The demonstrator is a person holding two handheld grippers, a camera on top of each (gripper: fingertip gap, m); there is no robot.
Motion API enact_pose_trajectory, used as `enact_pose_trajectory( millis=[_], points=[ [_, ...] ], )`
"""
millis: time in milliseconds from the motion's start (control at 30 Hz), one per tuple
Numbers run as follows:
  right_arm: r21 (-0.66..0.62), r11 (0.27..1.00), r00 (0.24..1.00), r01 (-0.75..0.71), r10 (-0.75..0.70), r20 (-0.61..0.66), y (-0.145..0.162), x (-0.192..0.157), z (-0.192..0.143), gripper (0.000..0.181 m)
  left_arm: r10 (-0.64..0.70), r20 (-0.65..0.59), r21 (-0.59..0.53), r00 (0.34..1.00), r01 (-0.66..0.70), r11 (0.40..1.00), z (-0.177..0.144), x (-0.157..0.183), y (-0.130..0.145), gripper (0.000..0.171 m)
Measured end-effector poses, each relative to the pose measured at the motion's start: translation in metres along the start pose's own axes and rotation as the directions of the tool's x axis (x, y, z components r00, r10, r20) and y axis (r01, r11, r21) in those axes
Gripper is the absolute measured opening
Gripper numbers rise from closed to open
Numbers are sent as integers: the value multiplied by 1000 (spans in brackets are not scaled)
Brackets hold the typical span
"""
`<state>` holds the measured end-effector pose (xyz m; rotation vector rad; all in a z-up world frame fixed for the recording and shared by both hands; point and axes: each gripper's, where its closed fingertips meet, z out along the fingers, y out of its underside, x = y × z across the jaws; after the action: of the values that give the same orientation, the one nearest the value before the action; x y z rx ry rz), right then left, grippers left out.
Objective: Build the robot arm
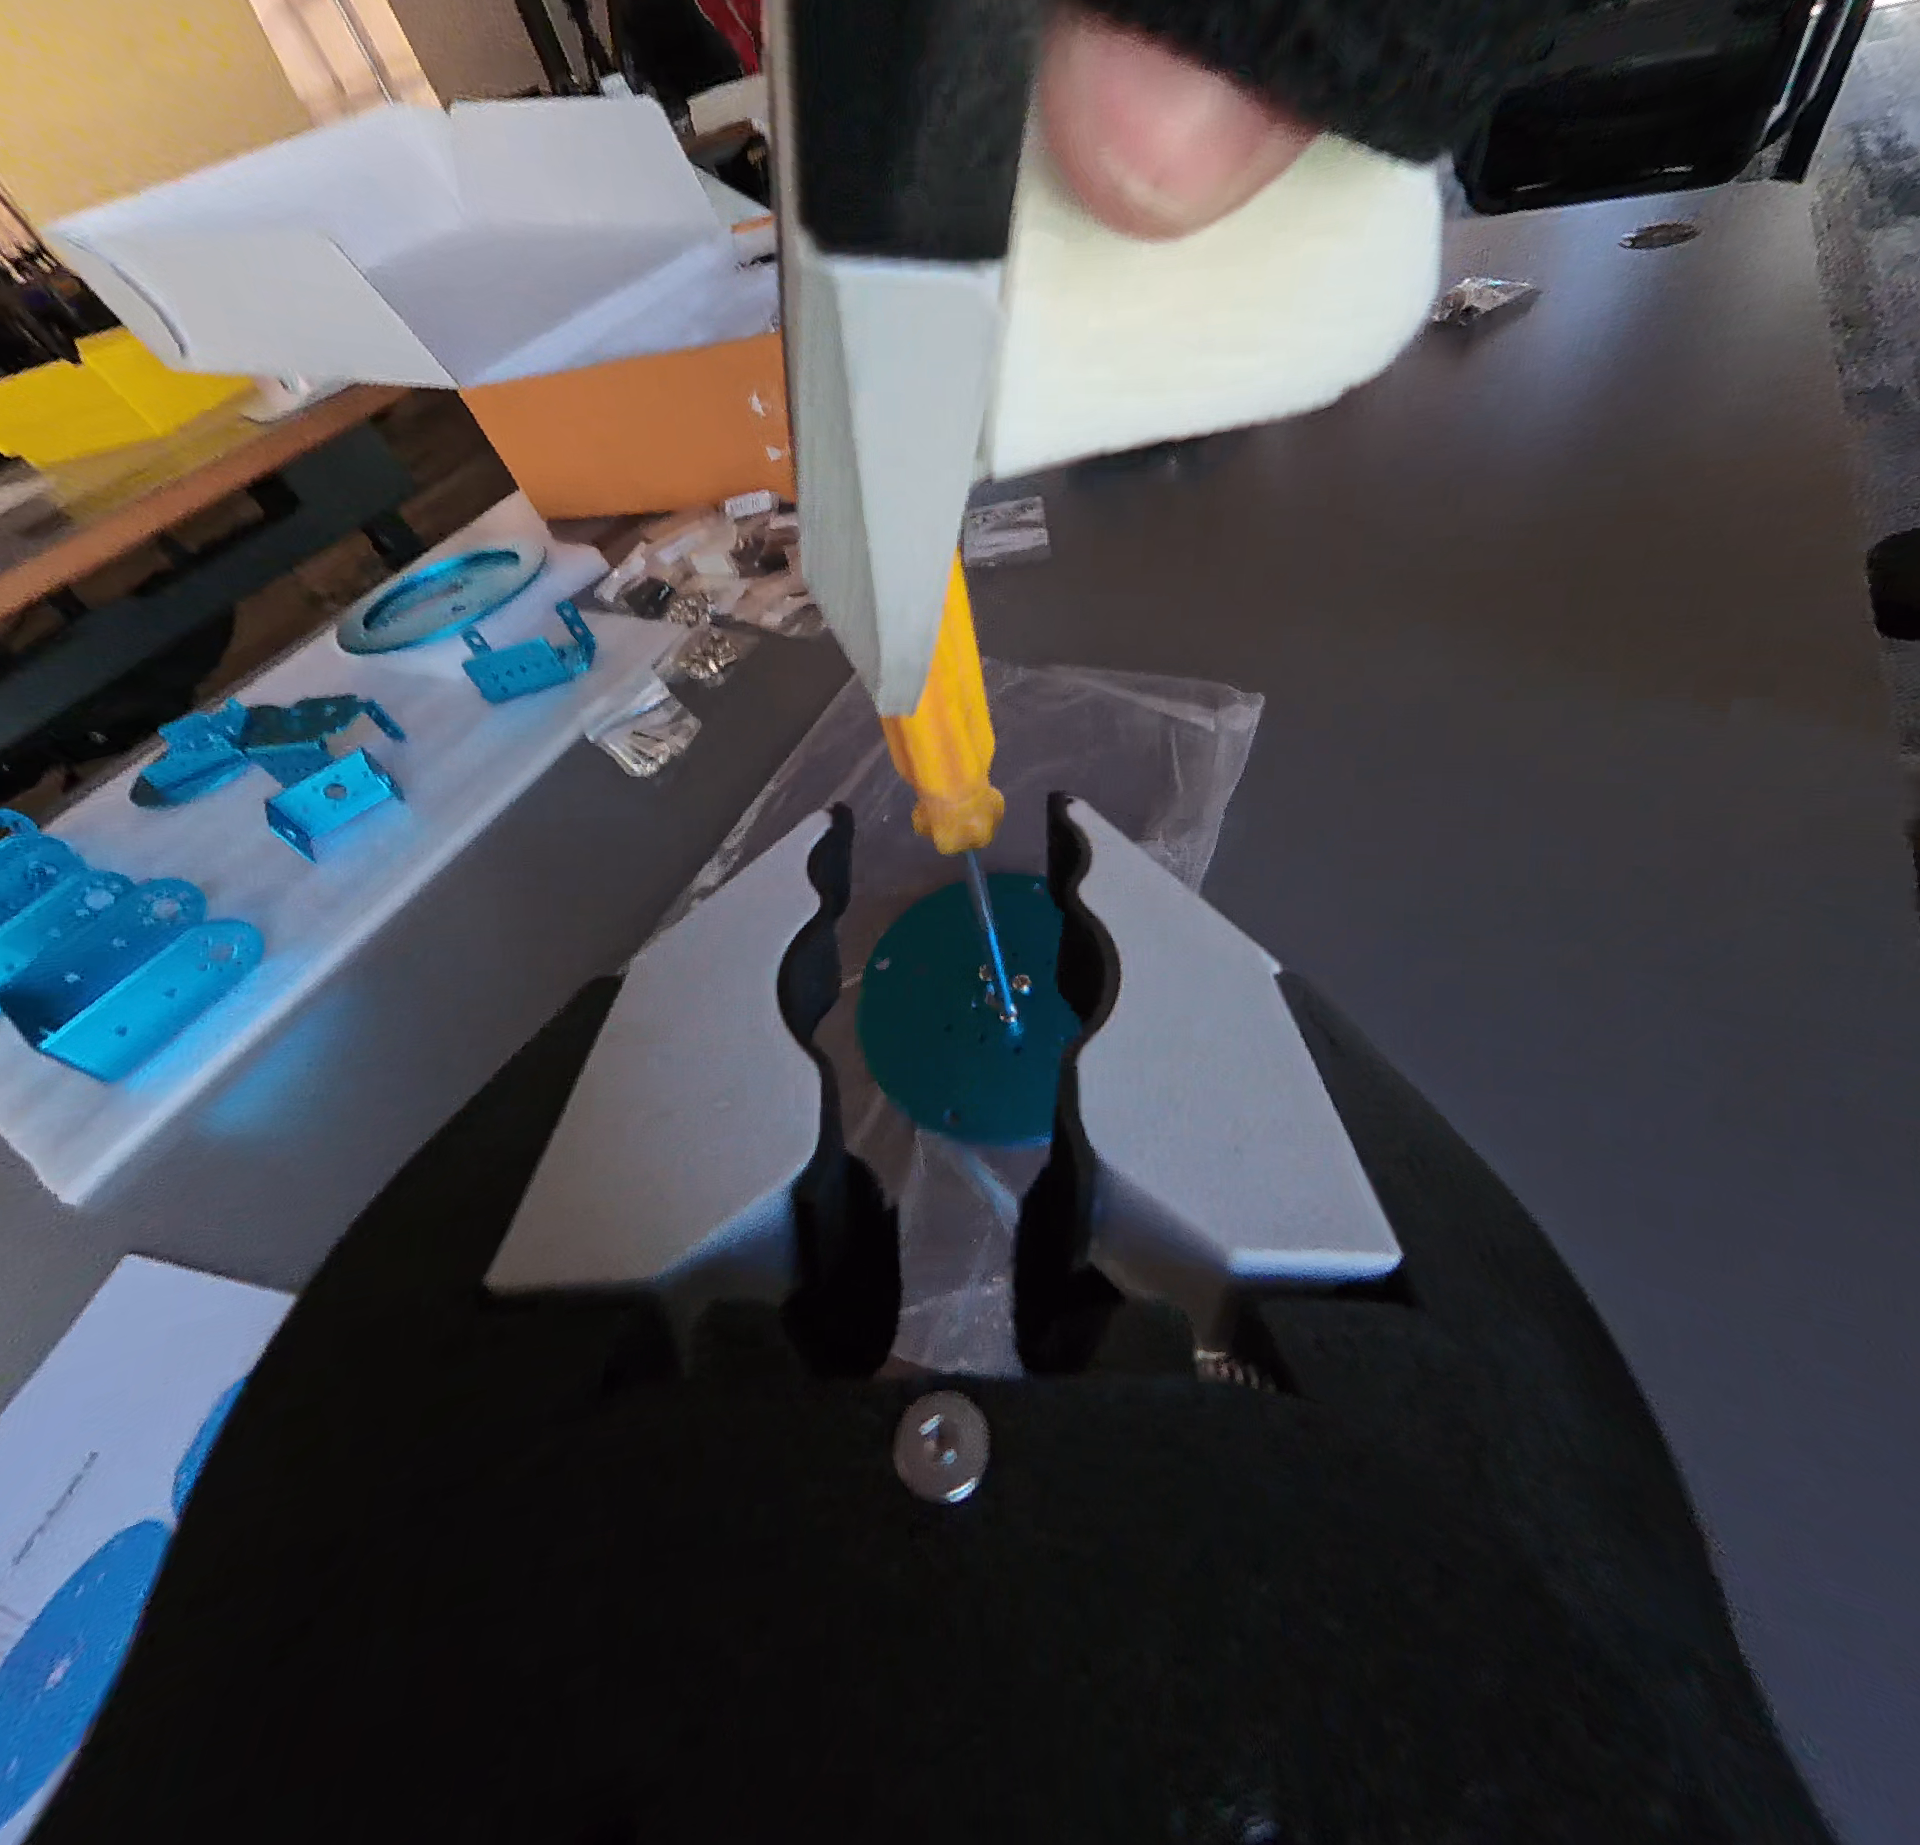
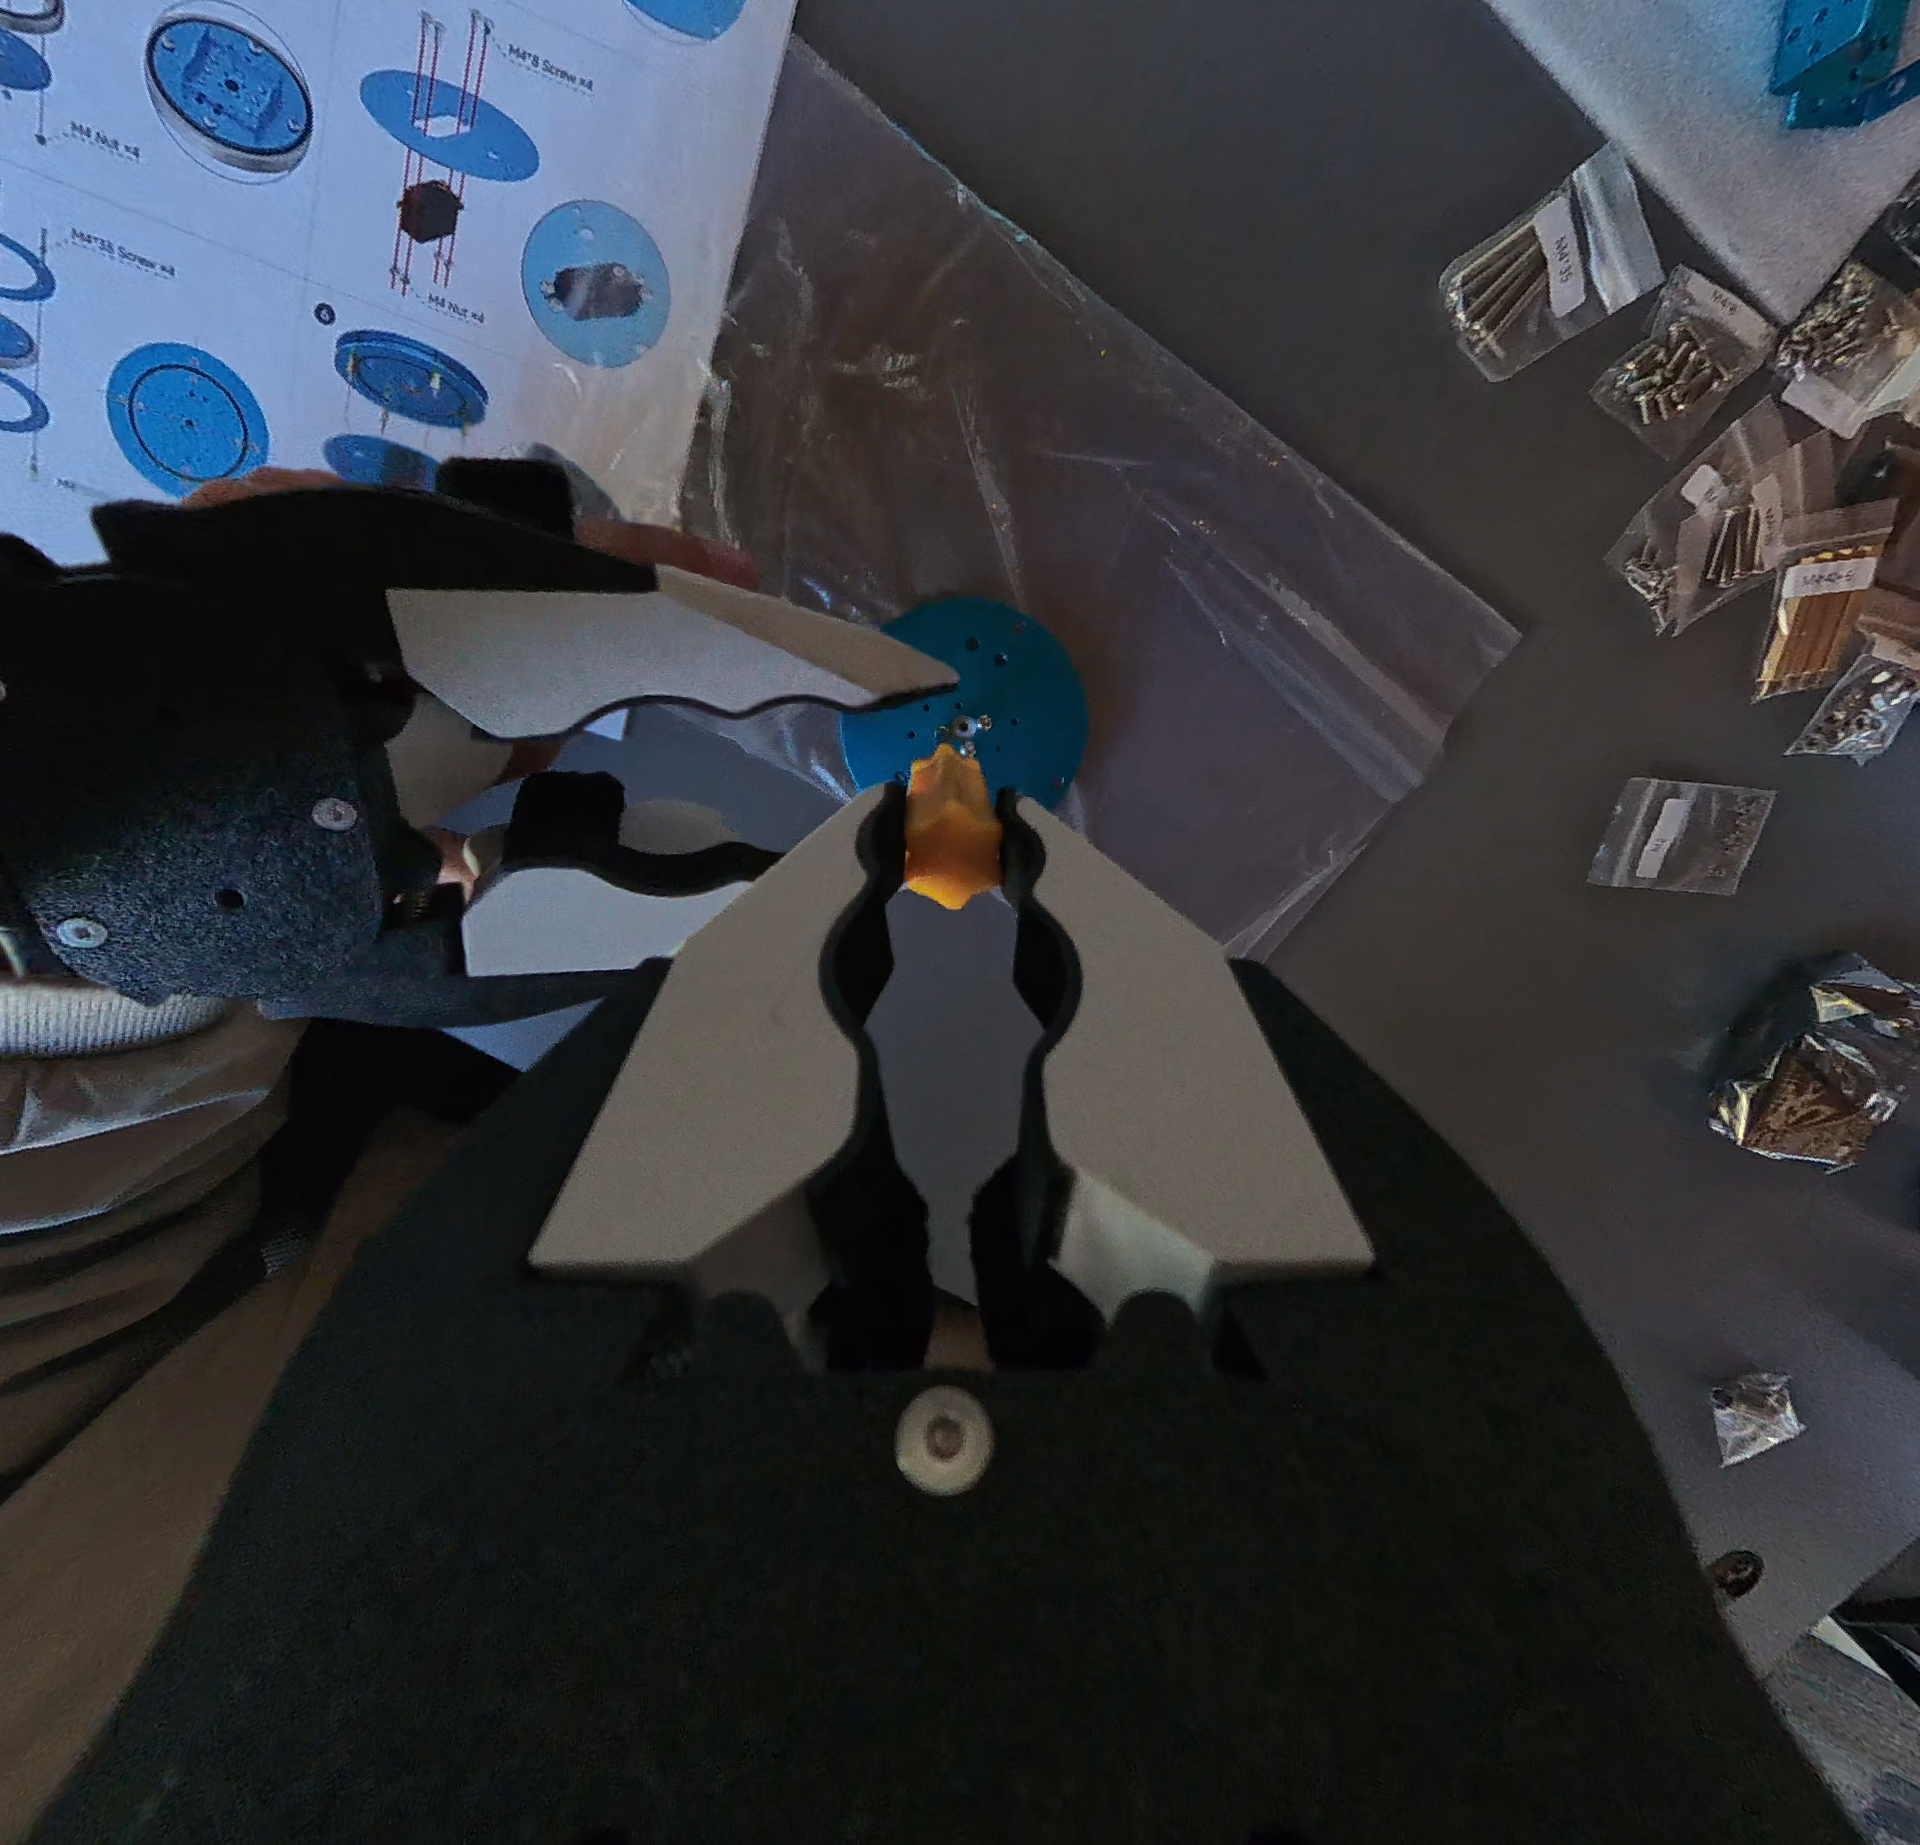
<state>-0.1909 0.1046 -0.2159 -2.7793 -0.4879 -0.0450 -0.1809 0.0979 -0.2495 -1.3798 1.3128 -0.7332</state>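
Down on the dark table [image 1: 1507, 756], the right tongs [image 2: 948, 808] were clamped on the yellow handle of a small screwdriver [image 1: 951, 746], its metal tip set among the screws near the middle of a blue round plate [image 1: 935, 1047]. That plate lay on a clear plastic bag [image 2: 1091, 424]. The left tongs [image 1: 948, 839] stood apart, one finger on either side of the plate, gripping nothing. To the left a white sheet carried blue brackets [image 1: 312, 756]; small bags of screws [image 2: 1683, 361] lay by an instruction sheet [image 2: 312, 185].
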Motion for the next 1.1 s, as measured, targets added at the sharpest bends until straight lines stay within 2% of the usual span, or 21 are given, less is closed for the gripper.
enact_pose_trajectory(
  millis=[67,100,200,300,367,433,500,567,600,633,667,700,733,767,867,967,1000,1033,1100],
  points=[
    [-13,1000,1000,12,-12,6,1,-4,1,16,27,17,31,999,-28,999,2,-1,-6,21],
    [-13,1000,1000,12,-12,10,0,-5,3,16,27,17,42,999,-28,999,3,-1,-8,18],
    [-50,999,999,22,-21,26,5,-2,17,16,16,-5,49,1000,-15,999,6,0,-10,17],
    [-29,999,992,25,-21,126,2,-5,25,18,-15,-12,47,1000,16,999,5,-3,-9,16],
    [18,999,966,49,-52,254,-3,-16,13,42,-17,-24,47,1000,18,999,5,-2,-8,16],
    [114,988,923,100,-135,360,-13,-20,-11,43,-4,-39,50,999,6,999,7,2,-9,16],
    [270,955,827,124,-250,504,-30,-24,-52,47,-9,-67,51,998,12,999,9,7,-10,16],
    [499,853,736,151,-434,519,-56,-10,-96,40,-24,-83,52,996,28,998,10,9,-9,15],
    [626,760,677,177,-556,483,-64,-3,-112,38,-32,-95,53,995,37,998,10,10,-9,15],
    [747,628,572,217,-702,424,-67,-1,-126,41,-35,-103,54,994,41,998,10,11,-9,15],
    [806,525,465,273,-806,367,-63,1,-132,46,-39,-105,54,994,45,998,9,9,-9,15],
    [818,469,392,334,-858,331,-57,6,-130,40,-50,-113,52,992,56,997,9,9,-9,15],
    [811,436,324,389,-889,323,-50,11,-123,42,-59,-122,52,991,65,996,8,8,-9,15],
    [796,397,238,457,-917,320,-40,13,-112,51,-61,-132,53,989,69,996,8,8,-9,15],
    [739,207,-23,641,-957,289,-6,15,-75,62,-66,-166,52,984,76,996,8,10,-9,15],
    [621,-37,-261,783,-925,274,24,18,-41,44,-79,-201,53,976,91,994,8,11,-9,15],
    [552,-112,-299,826,-918,262,25,21,-31,43,-88,-209,51,974,101,994,8,11,-9,15],
    [446,-118,-263,887,-924,279,25,25,-22,41,-95,-215,48,972,107,993,8,10,-9,15],
    [265,-228,-288,937,-933,214,15,28,-8,33,-96,-221,44,970,108,993,7,10,-9,15]
  ],
)
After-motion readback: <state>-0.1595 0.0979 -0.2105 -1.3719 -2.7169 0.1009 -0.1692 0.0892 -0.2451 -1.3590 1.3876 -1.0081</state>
